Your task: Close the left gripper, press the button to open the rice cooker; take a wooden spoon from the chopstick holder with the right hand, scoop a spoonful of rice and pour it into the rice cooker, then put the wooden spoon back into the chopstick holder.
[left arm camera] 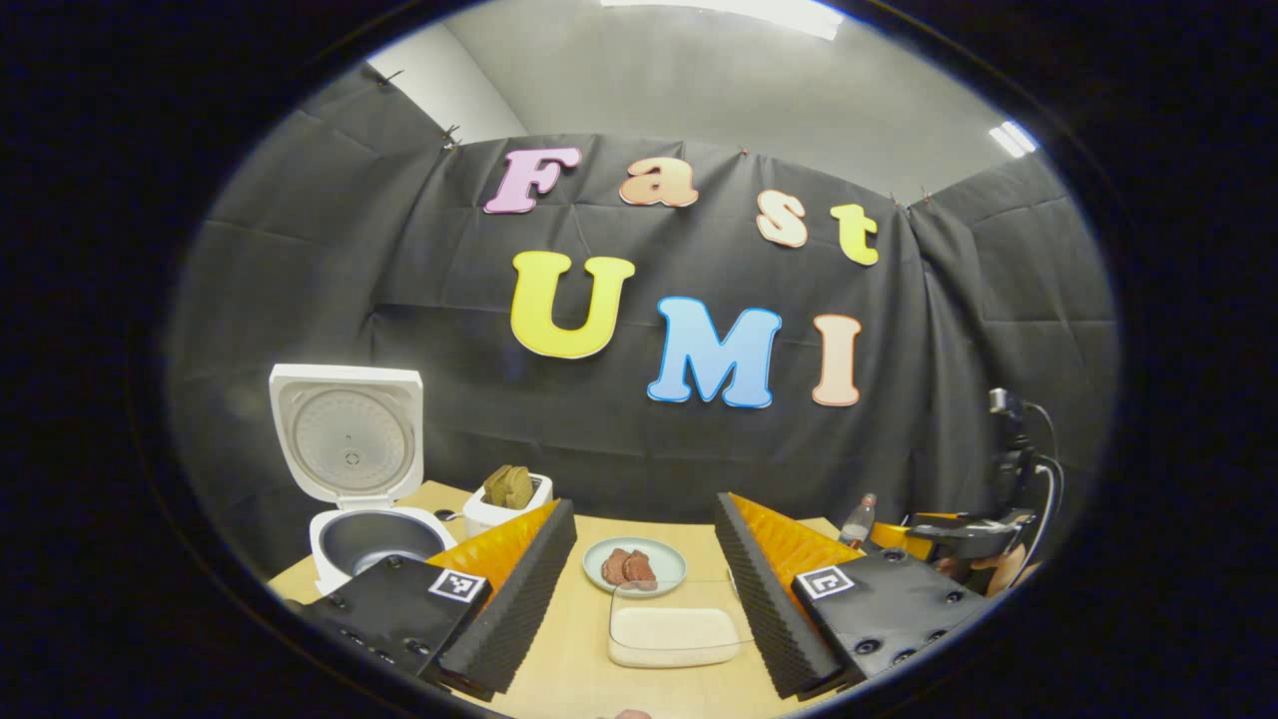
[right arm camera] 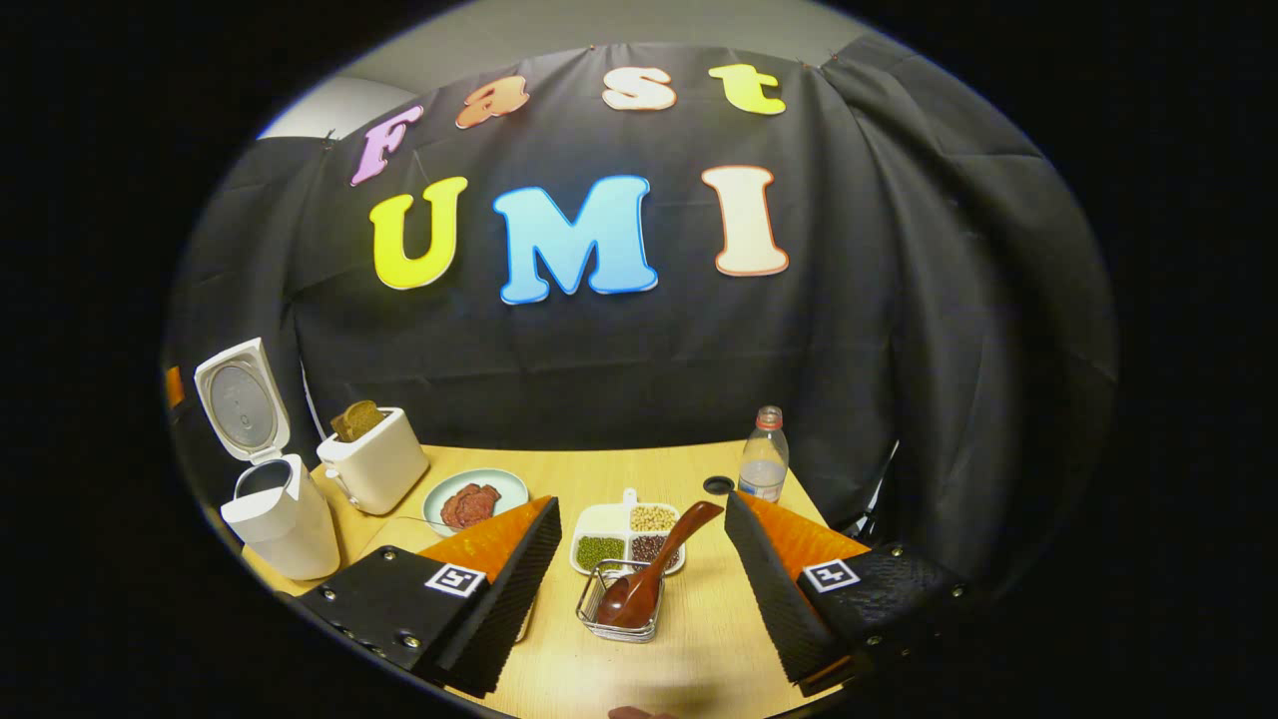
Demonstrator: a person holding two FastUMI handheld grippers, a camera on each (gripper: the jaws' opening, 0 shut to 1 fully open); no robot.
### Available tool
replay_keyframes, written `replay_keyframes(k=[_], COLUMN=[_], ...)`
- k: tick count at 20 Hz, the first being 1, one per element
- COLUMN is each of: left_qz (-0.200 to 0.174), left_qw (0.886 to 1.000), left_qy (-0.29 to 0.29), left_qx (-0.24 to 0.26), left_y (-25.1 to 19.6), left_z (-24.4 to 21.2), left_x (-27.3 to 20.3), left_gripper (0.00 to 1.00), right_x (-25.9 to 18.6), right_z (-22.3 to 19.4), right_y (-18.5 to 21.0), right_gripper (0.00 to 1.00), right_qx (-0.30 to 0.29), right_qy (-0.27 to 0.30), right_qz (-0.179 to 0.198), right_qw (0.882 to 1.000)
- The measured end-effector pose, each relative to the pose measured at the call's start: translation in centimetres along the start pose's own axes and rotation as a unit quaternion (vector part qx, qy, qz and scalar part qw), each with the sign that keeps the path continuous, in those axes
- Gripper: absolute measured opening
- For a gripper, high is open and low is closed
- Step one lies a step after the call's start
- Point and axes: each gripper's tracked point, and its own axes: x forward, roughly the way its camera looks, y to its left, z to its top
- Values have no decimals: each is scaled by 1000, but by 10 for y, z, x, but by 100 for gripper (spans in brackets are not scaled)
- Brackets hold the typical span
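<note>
The white rice cooker [left arm camera: 359, 539] stands at the table's left with its lid [left arm camera: 349, 439] swung up and the dark pot exposed. A clear box of white rice [left arm camera: 674, 636] lies just ahead of my left gripper [left arm camera: 644, 509], which is open and empty. The dark wooden spoon [right arm camera: 649, 577] rests bowl-down in a small wire chopstick holder [right arm camera: 619, 611], handle leaning up to the right. It sits ahead of my right gripper [right arm camera: 642, 509], whose fingers [right arm camera: 509, 579] stand wide apart and touch nothing. The rice cooker [right arm camera: 275, 514] also appears at far left.
A white toaster [right arm camera: 374, 464] holding bread stands by the cooker. A plate of meat slices [right arm camera: 475, 499], a divided dish of beans [right arm camera: 629, 534], a water bottle [right arm camera: 764, 464] and its cap [right arm camera: 717, 485] sit on the wooden table [right arm camera: 699, 639]. The right gripper [left arm camera: 973, 539] and a hand appear far right.
</note>
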Motion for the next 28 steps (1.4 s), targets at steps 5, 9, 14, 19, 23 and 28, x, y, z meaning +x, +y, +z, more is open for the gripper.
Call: replay_keyframes(k=[5, 9, 14, 19, 23, 28], left_qz=[28, 57, 104, 140, 180, 223], left_qw=[999, 998, 994, 990, 983, 974], left_qy=[-12, -13, -11, -22, -38, -41], left_qx=[11, -10, -20, -20, -22, -29], left_y=[45, 98, 182, 251, 306, 378], left_z=[29, 52, 81, 113, 128, 144], left_x=[21, 43, 72, 92, 103, 139], left_gripper=[99, 99, 96, 96, 96, 98], right_x=[-33, -47, -42, -36, -31, -20], right_z=[40, 53, 29, 11, 6, 9], right_y=[17, 21, 21, 17, 13, 15], right_gripper=[99, 100, 100, 100, 100, 100], right_qx=[7, 26, 21, 23, 32, 47], right_qy=[-41, -51, -16, 9, 24, 28], right_qz=[20, 28, 41, 35, 25, 19], right_qw=[999, 998, 999, 999, 999, 998])
